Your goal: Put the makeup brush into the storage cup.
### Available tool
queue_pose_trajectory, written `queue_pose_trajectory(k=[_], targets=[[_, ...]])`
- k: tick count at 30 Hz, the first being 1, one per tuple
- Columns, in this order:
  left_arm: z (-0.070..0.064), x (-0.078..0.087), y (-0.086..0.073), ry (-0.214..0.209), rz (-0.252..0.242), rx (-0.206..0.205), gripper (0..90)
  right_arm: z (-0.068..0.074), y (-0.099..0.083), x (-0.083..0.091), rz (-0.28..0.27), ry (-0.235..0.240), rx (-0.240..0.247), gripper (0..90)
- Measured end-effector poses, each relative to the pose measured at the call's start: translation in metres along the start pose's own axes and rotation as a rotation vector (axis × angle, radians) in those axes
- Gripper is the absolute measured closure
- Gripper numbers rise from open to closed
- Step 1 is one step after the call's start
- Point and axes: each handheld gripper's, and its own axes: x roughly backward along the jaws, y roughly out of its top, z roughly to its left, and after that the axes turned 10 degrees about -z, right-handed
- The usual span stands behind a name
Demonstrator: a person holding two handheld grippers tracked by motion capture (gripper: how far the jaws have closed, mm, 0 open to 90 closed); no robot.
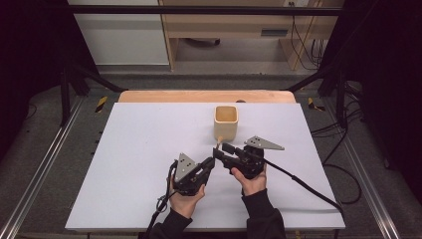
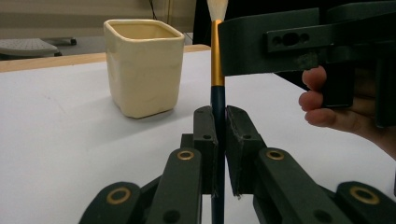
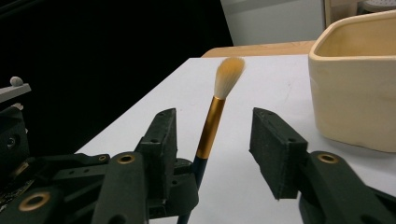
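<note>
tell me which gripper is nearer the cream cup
Right. The right gripper sits just in front of the cream cup; the left gripper, holding the brush, is farther back.

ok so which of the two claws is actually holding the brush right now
The left claw: its jaws are shut on the brush's dark handle. The right claw stands open, the brush between its jaws.

White table (image 1: 134, 164), cream cup (image 1: 226, 121)
</note>
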Motion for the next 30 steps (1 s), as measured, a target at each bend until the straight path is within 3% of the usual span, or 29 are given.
queue_pose_trajectory(k=[30], targets=[[-0.0012,0.0003,-0.0003,0.002,-0.007,0.001,82.5,0.001,-0.005,-0.004,0.006,0.027,-0.088,83.6]])
